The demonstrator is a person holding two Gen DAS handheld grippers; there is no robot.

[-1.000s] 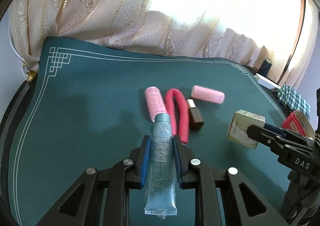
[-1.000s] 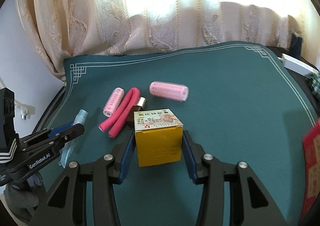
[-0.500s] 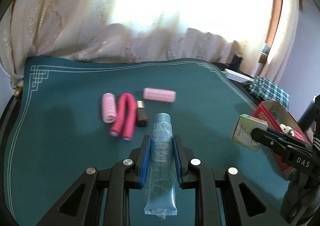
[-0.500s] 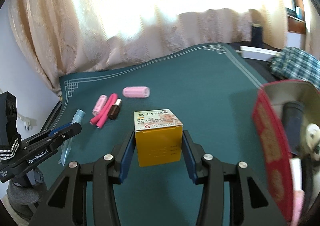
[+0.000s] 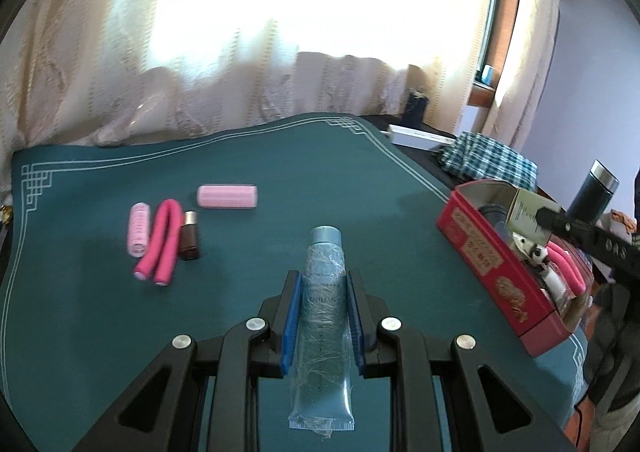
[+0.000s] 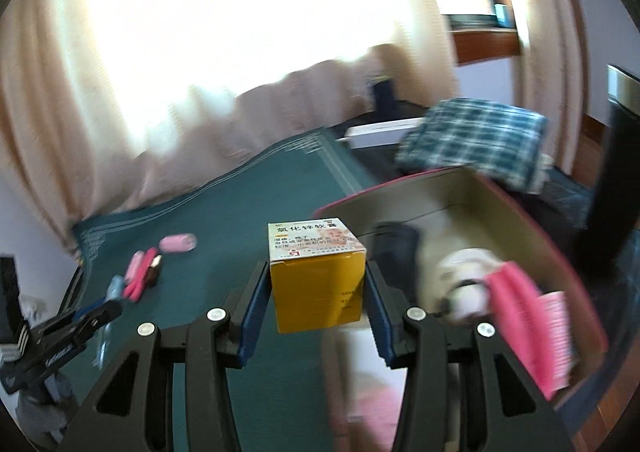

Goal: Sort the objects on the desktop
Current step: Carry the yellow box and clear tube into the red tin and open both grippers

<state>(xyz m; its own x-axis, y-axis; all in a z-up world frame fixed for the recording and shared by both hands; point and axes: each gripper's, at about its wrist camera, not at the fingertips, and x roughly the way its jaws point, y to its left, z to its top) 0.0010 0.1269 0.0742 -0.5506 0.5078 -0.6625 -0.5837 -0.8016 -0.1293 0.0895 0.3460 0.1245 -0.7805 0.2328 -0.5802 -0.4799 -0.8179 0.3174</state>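
Note:
My left gripper (image 5: 322, 284) is shut on a pale blue tube (image 5: 323, 316), held above the green mat (image 5: 280, 179). My right gripper (image 6: 316, 276) is shut on a yellow and white carton (image 6: 318, 280), which hangs at the near left edge of an open red box (image 6: 552, 252). In the left wrist view the same carton (image 5: 524, 207) sits over the red box (image 5: 492, 264) at the right. Left on the mat lie a pale pink roller (image 5: 138, 230), a bent pink foam roller (image 5: 162, 242), a small brown bottle (image 5: 189, 236) and another pink roller (image 5: 227, 196).
The red box holds a pink comb (image 6: 524, 328), a white item and a dark item. Beyond the mat's right edge are a checked cloth (image 5: 486, 157), a white strip (image 5: 418, 135) and a dark flask (image 5: 594, 191). Curtains hang behind the table.
Both grippers have swung to the right with their loads. The red box has come into full view, and the carton now hangs over it. The rollers on the mat have not moved.

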